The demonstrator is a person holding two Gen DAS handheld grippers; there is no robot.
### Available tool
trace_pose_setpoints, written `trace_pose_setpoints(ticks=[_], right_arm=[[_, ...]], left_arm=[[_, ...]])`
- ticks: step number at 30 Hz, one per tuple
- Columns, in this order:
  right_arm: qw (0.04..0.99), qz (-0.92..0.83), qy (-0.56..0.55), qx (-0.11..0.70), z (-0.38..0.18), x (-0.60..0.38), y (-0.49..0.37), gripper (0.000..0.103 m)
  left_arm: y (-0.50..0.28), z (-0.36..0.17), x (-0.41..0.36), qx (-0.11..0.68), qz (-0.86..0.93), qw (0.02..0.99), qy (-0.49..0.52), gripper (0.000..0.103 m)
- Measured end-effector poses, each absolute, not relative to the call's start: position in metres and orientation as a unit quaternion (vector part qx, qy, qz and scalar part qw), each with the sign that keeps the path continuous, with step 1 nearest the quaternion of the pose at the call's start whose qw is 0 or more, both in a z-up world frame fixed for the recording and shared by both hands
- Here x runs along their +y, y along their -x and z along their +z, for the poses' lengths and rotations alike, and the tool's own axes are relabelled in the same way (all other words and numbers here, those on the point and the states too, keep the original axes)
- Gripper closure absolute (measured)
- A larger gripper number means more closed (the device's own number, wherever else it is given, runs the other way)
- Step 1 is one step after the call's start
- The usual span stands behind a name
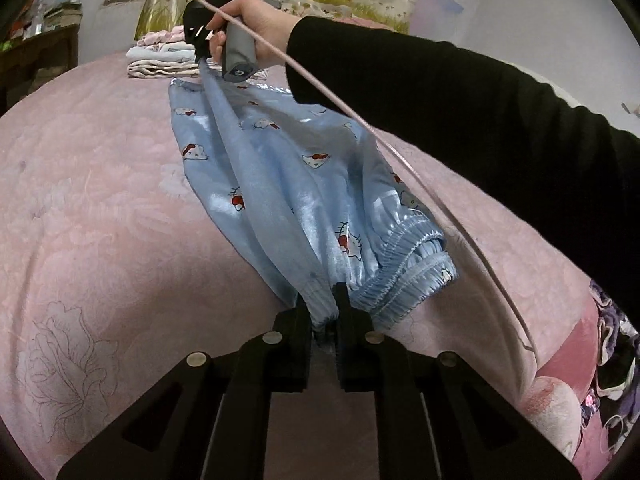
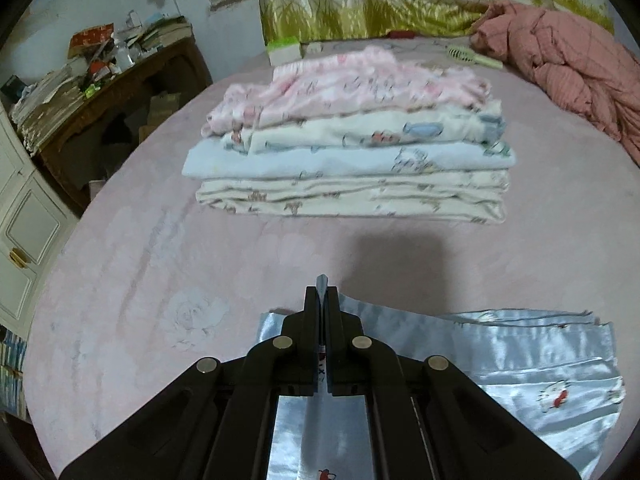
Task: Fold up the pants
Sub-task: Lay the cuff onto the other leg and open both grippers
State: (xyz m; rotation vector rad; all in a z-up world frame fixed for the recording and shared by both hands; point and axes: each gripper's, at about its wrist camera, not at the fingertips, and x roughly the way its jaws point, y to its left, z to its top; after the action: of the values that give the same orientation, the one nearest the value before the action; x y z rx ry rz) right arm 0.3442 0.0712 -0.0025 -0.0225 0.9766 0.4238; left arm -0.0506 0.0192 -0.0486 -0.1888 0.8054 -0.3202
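Right gripper [image 2: 322,294] apparently pinching pants [image 2: 532,360]

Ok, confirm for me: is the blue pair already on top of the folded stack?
No. The blue pants lie on the pink bedspread in front of the folded stack, one edge clamped in the right gripper.

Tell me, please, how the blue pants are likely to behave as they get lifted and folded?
Probably floppy: the pants sag in soft folds between the left gripper and right gripper. Likely slippery, since the fabric has a satin sheen. Seemingly light, as a thin pinched edge carries them.
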Motion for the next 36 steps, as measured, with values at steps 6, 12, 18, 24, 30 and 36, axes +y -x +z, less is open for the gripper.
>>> trace_pose_setpoints(ticks=[6,12,18,24,30,36], right_arm=[[0.855,0.209,0.020,0.474,-0.019,0.087,-0.345,0.102],[0.850,0.214,0.018,0.482,-0.028,0.096,-0.344,0.102],[0.845,0.224,0.009,0.486,-0.031,0.097,-0.345,0.099],[0.853,0.232,-0.012,0.468,-0.013,0.088,-0.339,0.063],[0.867,0.258,-0.028,0.426,0.037,0.065,-0.311,0.060],[0.911,0.251,-0.028,0.327,0.107,0.008,-0.234,0.057]], left_arm=[[0.051,-0.049,0.020,0.392,-0.155,0.902,0.097,0.093],[0.052,-0.047,0.016,0.393,-0.153,0.902,0.095,0.093],[0.052,-0.046,0.015,0.395,-0.145,0.902,0.094,0.079],[0.052,-0.043,0.019,0.386,-0.138,0.907,0.092,0.050],[0.058,-0.034,0.026,0.366,-0.129,0.918,0.082,0.041],[0.070,-0.019,0.033,0.323,-0.119,0.936,0.071,0.037]])
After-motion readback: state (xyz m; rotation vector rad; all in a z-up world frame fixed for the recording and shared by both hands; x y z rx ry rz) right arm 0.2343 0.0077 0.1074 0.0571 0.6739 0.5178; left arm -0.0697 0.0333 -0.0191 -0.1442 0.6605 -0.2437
